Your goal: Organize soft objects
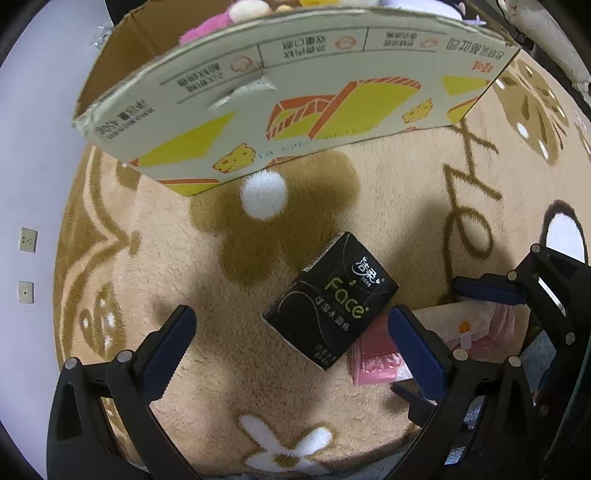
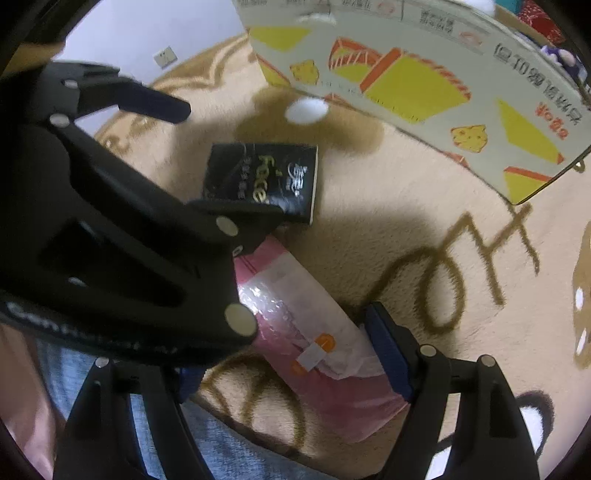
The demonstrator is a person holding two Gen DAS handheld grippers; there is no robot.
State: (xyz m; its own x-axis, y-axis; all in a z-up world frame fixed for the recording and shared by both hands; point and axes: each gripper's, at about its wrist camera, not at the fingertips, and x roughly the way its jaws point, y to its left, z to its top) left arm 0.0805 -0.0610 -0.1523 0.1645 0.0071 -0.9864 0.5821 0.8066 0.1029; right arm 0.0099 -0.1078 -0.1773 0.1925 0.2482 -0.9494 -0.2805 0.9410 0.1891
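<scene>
The left gripper (image 1: pixel 291 332) is pointed straight down over the beige carpet (image 1: pixel 177 258), its two blue-padded fingers (image 1: pixel 168 343) spread wide with nothing pressed between them. One black tissue pack (image 1: pixel 330 301) is seen lying flat on the carpet between those fingers, nearer the right-hand one, touched by neither as far as can be told. Just right of it, one pink-and-white soft package (image 2: pixel 314 332) is laid on the carpet, one end close beside the black pack. The right gripper (image 2: pixel 295 373) is tilted steeply downward over this package, its jaws held wide on either side of it; one finger (image 2: pixel 388 350) is shown close by the package's edge, the other is largely hidden behind the left gripper, so contact cannot be told. One cardboard box (image 1: pixel 295 99) is stood beyond, with plush toys (image 1: pixel 221 22) visible inside; their number cannot be counted.
</scene>
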